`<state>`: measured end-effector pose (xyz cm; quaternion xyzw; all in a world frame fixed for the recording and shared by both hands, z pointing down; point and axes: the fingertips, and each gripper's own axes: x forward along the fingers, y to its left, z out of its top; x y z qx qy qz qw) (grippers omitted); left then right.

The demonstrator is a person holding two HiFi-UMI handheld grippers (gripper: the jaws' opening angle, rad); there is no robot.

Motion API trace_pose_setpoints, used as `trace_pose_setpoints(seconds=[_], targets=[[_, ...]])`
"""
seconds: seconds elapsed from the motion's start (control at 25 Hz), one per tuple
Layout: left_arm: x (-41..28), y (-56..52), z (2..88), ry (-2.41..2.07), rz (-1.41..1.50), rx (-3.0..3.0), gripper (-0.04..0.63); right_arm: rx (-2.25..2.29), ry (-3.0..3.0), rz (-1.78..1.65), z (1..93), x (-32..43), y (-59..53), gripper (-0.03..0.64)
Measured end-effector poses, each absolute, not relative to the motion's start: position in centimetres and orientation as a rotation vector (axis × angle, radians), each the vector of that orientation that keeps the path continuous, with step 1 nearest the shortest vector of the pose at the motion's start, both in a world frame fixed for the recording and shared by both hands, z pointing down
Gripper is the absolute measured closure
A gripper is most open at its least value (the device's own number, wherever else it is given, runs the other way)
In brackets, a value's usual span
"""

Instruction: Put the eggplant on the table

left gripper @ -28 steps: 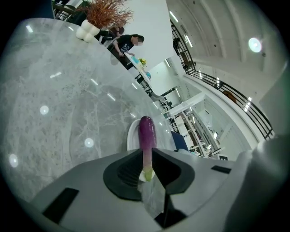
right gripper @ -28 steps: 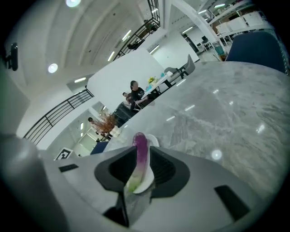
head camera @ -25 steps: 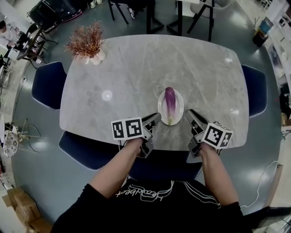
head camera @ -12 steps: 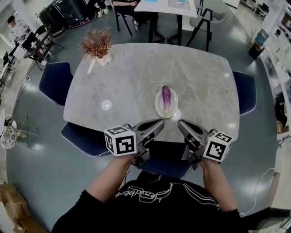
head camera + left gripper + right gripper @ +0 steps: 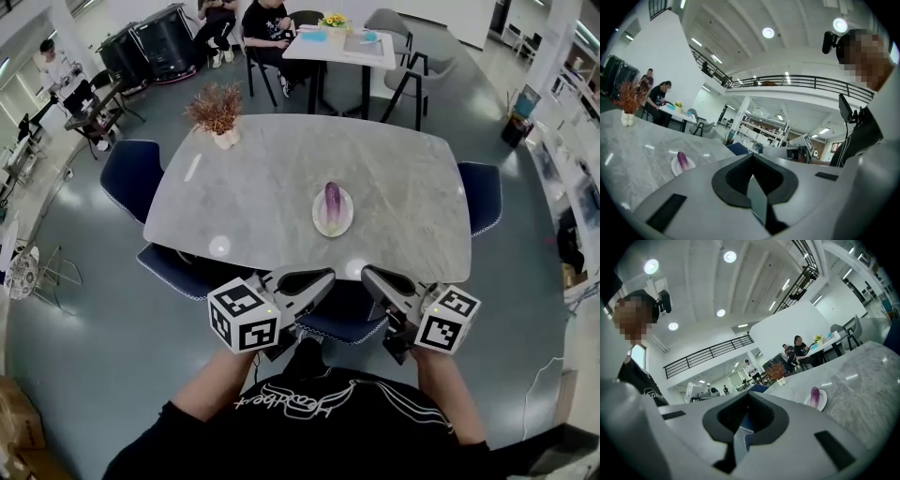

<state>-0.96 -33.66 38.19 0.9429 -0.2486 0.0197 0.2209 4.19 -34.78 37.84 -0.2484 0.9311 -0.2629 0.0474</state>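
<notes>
Overhead, in the head view, the eggplant is seen lying lengthwise on a small white plate near the middle of the grey marble table. It is therefore on the plate and not yet on the bare tabletop the task names. The left gripper and the right gripper are held close to the body, short of the near table edge and over a blue chair. They are well apart from the eggplant, which is judged to be a ready stance before any reach. A vase of dried stems is set at the far left corner, clear of the work.

From the left gripper view, the jaws are shown pressed together with nothing between them. The eggplant and its plate are seen low at the left, far off across the table.

From the right gripper view, the jaws are likewise closed on nothing. The eggplant is seen at the right on its plate. Both claws would have to be opened before a grasp, and bare marble is left on every side of the plate for setting down.
</notes>
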Motion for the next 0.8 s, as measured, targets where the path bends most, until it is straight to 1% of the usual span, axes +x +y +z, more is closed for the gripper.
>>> trace_pose_setpoints(seconds=[0.2,0.36,0.8], targets=[[0.3,-28.7,36.7,-0.67,0.094,2.678,0.588,-0.696,2.885,-0.75,36.4,4.4,-29.5,0.611],[0.9,-25.7,36.5,-0.655,0.067,2.656,0.588,-0.691,2.923,-0.723,36.4,5.4,-25.9,0.611],[3.0,-20.2,36.7,-0.621,0.088,2.705,0.588,-0.73,2.968,-0.714,37.9,6.8,-20.6,0.611]])
